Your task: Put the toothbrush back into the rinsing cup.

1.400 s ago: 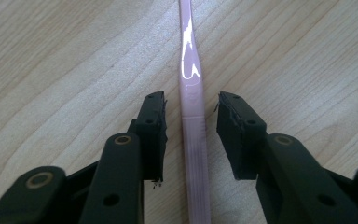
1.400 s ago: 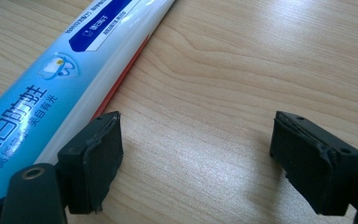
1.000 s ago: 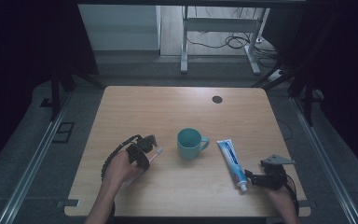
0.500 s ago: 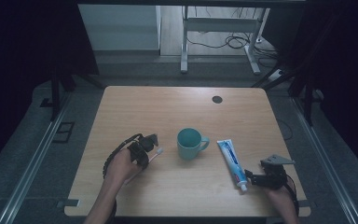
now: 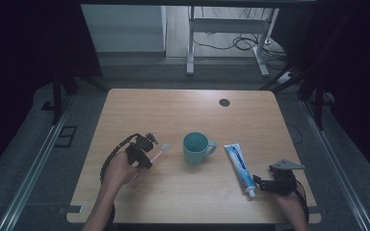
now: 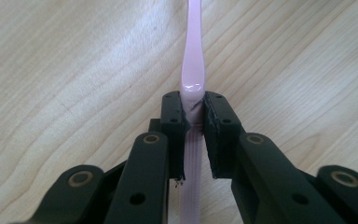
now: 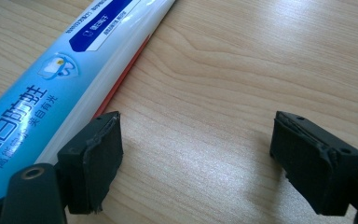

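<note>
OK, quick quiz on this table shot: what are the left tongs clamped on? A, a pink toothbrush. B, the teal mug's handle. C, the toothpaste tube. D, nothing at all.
A: in the left gripper view the left tongs have their pads pressed on the handle of the pink toothbrush, while the mug and toothpaste tube lie apart.

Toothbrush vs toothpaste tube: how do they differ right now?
The toothbrush is pink and thin; the toothpaste tube is blue-white and wider. The toothbrush is clamped in the left gripper; the tube lies flat on the table, just outside the open right gripper. Both sit near the mug.
</note>
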Demonstrator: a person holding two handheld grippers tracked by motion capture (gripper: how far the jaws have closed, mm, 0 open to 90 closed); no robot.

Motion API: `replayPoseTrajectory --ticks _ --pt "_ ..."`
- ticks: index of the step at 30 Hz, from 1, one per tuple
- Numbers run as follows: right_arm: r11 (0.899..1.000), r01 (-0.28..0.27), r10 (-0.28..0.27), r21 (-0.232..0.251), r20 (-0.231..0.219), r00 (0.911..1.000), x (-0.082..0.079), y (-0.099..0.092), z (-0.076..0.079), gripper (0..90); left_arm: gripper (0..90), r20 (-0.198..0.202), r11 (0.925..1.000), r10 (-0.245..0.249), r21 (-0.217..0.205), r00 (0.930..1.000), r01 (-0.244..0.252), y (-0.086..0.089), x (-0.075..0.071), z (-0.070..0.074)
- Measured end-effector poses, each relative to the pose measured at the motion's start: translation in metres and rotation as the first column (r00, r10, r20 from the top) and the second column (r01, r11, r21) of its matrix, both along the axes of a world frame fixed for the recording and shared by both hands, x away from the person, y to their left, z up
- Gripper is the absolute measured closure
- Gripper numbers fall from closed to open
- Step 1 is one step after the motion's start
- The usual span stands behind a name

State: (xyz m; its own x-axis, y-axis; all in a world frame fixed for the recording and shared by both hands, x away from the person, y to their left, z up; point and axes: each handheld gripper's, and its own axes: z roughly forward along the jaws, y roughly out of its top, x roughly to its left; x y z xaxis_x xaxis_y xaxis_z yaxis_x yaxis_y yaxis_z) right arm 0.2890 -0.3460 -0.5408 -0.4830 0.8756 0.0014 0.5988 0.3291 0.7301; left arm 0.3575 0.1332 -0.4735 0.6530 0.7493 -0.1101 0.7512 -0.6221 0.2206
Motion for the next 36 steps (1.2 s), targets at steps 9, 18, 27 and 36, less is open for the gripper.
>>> replayPoseTrajectory --ticks 9,18,27,36 --pt "1.0 0.0 0.0 0.0 0.0 1.0 0.0 0.0 0.0 16.8 79.0 0.085 0.9939 0.004 -0.11 0.9964 0.006 0.006 -0.002 0.019" --pt "1.0 0.001 -0.001 0.001 -0.001 1.0 0.0 0.0 0.0 16.8 79.0 0.188 0.9813 0.001 -0.189 0.9822 0.035 0.004 -0.005 0.039" --pt "1.0 0.0 0.0 0.0 0.001 1.0 0.0 0.0 0.0 16.8 79.0 0.272 0.9589 0.021 -0.278 0.962 0.057 0.004 -0.008 0.055" --pt "1.0 0.001 -0.001 0.001 -0.001 1.0 0.0 0.0 0.0 16.8 79.0 0.348 0.9319 0.04 -0.351 0.9365 0.091 0.0 -0.008 0.068"
